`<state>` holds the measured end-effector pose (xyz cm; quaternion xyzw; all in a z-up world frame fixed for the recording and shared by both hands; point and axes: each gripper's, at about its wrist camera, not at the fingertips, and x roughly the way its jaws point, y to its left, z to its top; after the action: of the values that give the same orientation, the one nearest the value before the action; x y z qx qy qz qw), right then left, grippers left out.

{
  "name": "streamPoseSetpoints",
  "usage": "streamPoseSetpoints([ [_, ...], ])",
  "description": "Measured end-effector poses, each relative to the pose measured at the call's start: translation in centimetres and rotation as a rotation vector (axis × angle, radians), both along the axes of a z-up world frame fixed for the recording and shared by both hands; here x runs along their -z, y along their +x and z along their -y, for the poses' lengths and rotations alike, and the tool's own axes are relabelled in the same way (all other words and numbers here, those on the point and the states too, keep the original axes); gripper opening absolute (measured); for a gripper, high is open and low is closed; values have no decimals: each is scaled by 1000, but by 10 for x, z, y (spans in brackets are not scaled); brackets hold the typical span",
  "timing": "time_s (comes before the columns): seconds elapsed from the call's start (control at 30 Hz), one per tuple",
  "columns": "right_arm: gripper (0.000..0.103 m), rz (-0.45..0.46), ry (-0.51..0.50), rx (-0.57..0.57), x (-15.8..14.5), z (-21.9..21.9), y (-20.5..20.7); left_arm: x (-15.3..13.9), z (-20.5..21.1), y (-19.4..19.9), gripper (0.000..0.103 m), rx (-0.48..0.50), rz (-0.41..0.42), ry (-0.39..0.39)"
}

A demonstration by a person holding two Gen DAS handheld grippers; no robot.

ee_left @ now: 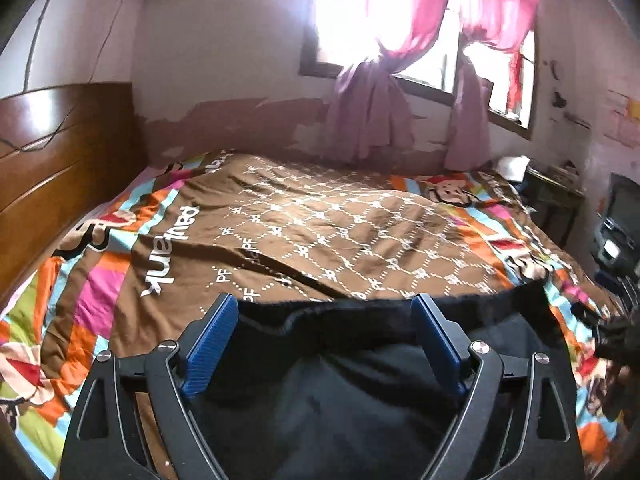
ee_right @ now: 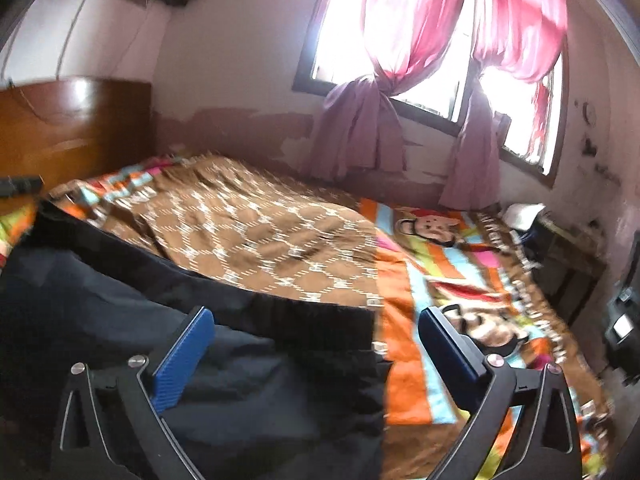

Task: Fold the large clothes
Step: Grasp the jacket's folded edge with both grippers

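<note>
Both grippers stood with jaws wide apart and nothing clamped. The left gripper (ee_left: 324, 344) hovered over the dark garment (ee_left: 340, 400), its ribbed hem just beyond the pad tips. The right gripper (ee_right: 316, 356) had the garment's corner between and below its jaws. Judgement: smooth the edge flat and square before regripping. The bedspread (ee_left: 320, 220) read "paul frank", partly creased, with repeated "PF".
</note>
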<state>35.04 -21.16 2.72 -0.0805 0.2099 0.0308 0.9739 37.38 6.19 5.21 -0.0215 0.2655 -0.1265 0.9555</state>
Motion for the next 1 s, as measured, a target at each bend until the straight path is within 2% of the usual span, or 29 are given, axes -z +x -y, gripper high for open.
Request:
streamPoseSetpoints([
  [0.13, 103, -115, 145, -108, 10, -7, -19, 15, 6, -36, 85, 112, -9, 50],
  [0.2, 103, -193, 215, -188, 26, -14, -31, 27, 8, -51, 85, 160, -26, 76],
  [0.27, 103, -248, 246, -220, 42, -23, -43, 44, 12, -67, 85, 204, -52, 109],
  [0.33, 103, -292, 221, -228, 59, -35, -59, 60, 15, -79, 85, 244, -85, 119],
  [0.43, 103, -290, 155, -213, 75, -49, -72, 82, 19, -88, 85, 289, -126, 124],
  [0.57, 103, -344, 132, -197, 96, -59, -59, 107, 31, -85, 85, 302, -177, 156],
  [0.63, 103, -391, 179, -181, 106, -54, -49, 114, 40, -80, 85, 297, -177, 201],
  [0.7, 103, -406, 209, -148, 110, -47, -37, 118, 45, -73, 87, 291, -158, 212],
  [0.93, 103, -399, 213, -101, 105, -40, 17, 115, 53, -28, 92, 244, -155, 175],
  [0.97, 103, -401, 203, -98, 105, -41, 23, 114, 54, -17, 94, 233, -168, 166],
  [1.0, 103, -403, 185, -97, 104, -44, 31, 115, 57, -4, 101, 222, -188, 161],
])
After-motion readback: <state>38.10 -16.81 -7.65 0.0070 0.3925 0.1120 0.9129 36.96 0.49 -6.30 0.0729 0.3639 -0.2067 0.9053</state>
